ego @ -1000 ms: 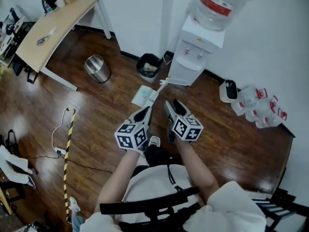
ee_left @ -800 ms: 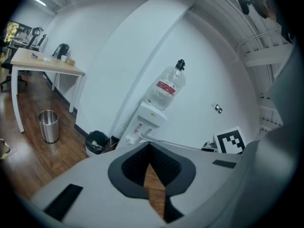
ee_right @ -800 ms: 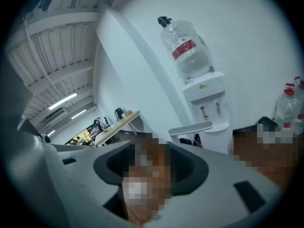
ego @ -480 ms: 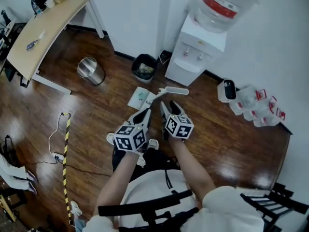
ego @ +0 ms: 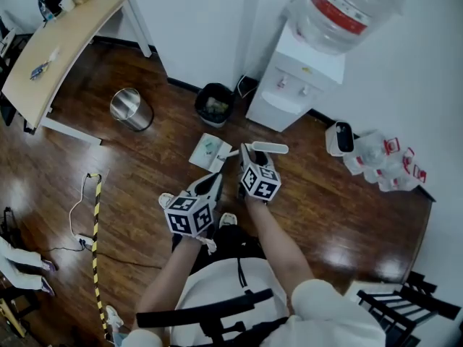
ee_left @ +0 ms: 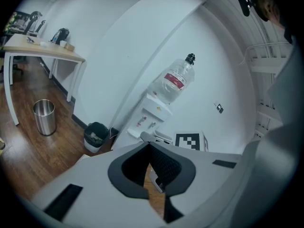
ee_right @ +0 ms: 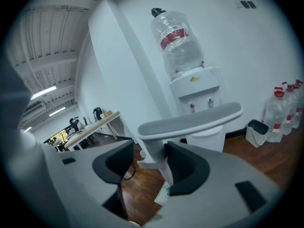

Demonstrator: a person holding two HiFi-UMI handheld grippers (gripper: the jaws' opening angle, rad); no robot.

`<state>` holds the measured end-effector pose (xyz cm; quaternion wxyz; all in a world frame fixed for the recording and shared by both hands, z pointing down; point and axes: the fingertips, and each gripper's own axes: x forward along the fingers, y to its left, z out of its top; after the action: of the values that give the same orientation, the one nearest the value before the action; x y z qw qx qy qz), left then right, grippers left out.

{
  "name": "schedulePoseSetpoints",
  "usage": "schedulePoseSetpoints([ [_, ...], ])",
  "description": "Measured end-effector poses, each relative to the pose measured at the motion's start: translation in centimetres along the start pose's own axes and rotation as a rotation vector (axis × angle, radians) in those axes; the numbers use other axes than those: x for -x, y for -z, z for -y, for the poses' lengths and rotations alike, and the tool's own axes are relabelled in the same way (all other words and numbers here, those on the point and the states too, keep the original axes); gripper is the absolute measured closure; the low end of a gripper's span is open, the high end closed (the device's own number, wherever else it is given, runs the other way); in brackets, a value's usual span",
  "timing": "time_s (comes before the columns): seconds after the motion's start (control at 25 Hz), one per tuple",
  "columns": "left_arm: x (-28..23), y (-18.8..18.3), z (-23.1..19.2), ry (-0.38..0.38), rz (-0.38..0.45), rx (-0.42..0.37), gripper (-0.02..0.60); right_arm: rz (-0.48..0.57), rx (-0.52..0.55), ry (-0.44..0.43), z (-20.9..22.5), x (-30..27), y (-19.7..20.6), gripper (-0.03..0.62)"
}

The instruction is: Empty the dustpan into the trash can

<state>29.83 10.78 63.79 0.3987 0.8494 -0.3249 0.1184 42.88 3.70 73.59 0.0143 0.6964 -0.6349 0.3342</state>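
Black-and-white square markers cover the cube on each tool; no other writing near at hand can be read. The left gripper (ego: 215, 181), pale grey plastic with dark pads, has its tips together and holds nothing. At its 1 o'clock, the right gripper (ego: 247, 152) has its jaws apart around the dustpan's white stem, which lies against the right-hand pad with a clear gap to the other. Above the jaws the stem ends in a smooth grey crossbar handle (ee_right: 190, 119).

The dustpan (ego: 207, 152) is a long-stemmed plastic one. Its flat white pan sits on the glossy dark wooden floor (ego: 130, 172) at 12 o'clock, just beyond the left tool, with small scraps in it.

Farther at 12 o'clock a black waste bin (ego: 215, 104) with litter in it stands by the wall. At 10 o'clock is a round brushed-steel bin (ego: 130, 109). At 1 o'clock is a boxy white water dispenser (ego: 293, 89) carrying a clear bottle (ego: 347, 6) with a red label, its print too small to read.
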Motion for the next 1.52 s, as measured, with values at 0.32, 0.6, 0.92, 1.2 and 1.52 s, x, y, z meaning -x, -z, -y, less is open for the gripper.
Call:
schedulePoseSetpoints([
  [0.32,1.1,-0.6,-3.5,-0.032,0.001,0.043,0.594,0.041,0.021,0.074,0.6,-2.5,-1.9,0.464],
  [0.6,1.9,-3.0,-5.6,-0.045,0.043,0.075,0.594,0.045,0.058,0.072,-2.8,-4.1,-5.6,0.468],
  [0.92,4.1,-6.6,-8.7,-0.058,0.121,0.120,0.594,-0.028,0.094,0.038,-7.8,-5.1,-7.4,0.470],
  [1.2,7.4,-9.5,-13.8,-0.107,0.189,0.161,0.594,-0.060,0.132,-0.036,-15.2,-5.8,-8.8,0.468],
  [1.52,10.4,-14.6,-19.8,-0.158,0.234,0.128,0.594,-0.065,0.172,-0.108,-23.7,-7.6,-10.0,0.471],
])
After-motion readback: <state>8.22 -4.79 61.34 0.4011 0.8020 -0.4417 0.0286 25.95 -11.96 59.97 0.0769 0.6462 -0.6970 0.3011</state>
